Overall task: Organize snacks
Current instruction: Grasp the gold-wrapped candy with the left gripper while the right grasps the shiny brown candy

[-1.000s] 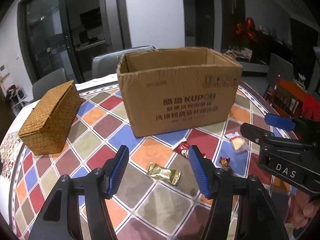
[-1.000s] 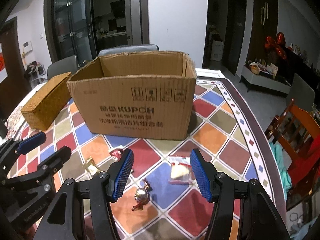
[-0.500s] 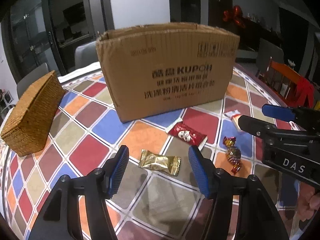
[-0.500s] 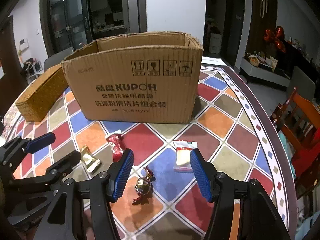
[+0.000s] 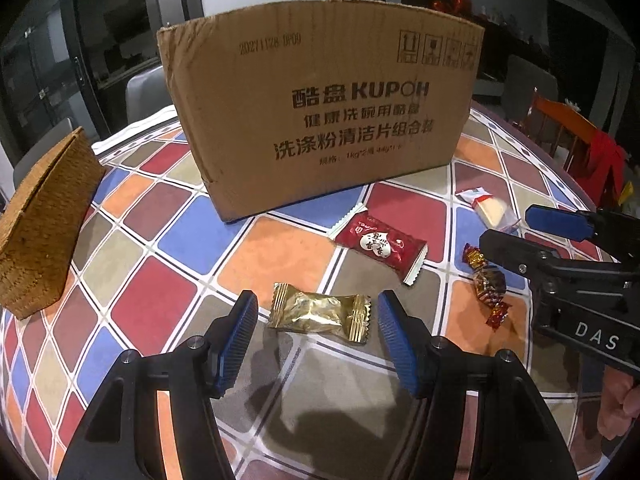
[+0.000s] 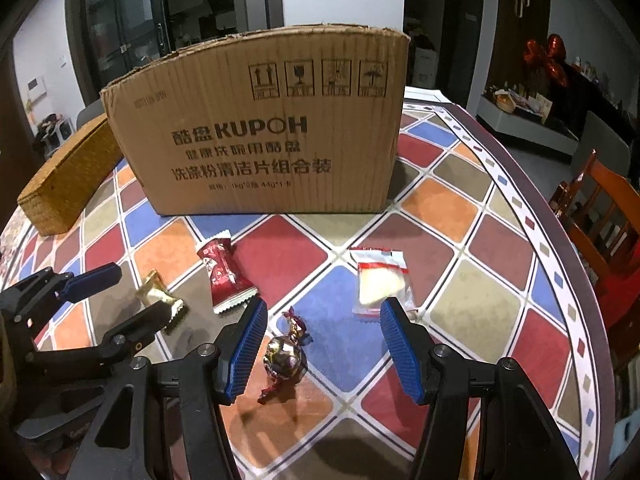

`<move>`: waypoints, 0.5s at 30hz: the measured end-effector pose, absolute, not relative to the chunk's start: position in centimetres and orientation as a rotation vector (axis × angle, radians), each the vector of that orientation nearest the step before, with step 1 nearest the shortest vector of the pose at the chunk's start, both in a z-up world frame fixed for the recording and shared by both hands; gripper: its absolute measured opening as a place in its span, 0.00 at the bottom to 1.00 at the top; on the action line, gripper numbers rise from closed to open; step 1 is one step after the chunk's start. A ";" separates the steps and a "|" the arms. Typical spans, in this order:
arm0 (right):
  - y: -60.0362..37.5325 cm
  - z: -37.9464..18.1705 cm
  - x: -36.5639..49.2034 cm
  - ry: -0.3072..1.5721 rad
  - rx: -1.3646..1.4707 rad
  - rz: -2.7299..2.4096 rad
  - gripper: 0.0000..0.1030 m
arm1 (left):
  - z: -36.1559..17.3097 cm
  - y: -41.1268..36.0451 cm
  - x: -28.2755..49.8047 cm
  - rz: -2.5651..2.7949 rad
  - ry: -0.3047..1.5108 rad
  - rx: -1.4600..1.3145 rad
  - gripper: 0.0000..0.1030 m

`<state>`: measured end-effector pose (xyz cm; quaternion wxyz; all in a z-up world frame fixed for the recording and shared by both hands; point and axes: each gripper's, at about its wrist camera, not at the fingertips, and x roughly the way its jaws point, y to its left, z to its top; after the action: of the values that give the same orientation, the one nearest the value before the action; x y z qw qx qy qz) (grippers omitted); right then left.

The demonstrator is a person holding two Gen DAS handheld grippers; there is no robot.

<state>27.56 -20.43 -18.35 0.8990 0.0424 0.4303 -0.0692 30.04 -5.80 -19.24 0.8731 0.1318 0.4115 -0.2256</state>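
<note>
Both grippers wide, empty: your left gripper (image 5: 314, 326) brackets the gold candy (image 5: 319, 314) at lower centre; your right gripper (image 6: 322, 342) straddles the foil bonbon (image 6: 285, 356). Risk: the 2 flat wrappers may slip from the pads on closing, and the tools sit close enough to collide.

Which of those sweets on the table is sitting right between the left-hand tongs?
The gold-wrapped candy. It lies flat between the open fingers of the left gripper, untouched. The red packet, twist-wrapped ball and clear packet lie farther off to the right.
</note>
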 end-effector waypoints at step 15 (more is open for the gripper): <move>-20.1 -20.4 28.3 0.932 0.121 -0.157 0.58 | -21.0 -6.0 31.1 -0.498 0.903 0.272 0.53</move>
<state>28.27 -20.14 -20.43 0.8887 0.0583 0.4485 -0.0755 31.06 -5.98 -20.95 0.8611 0.1296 0.4305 -0.2374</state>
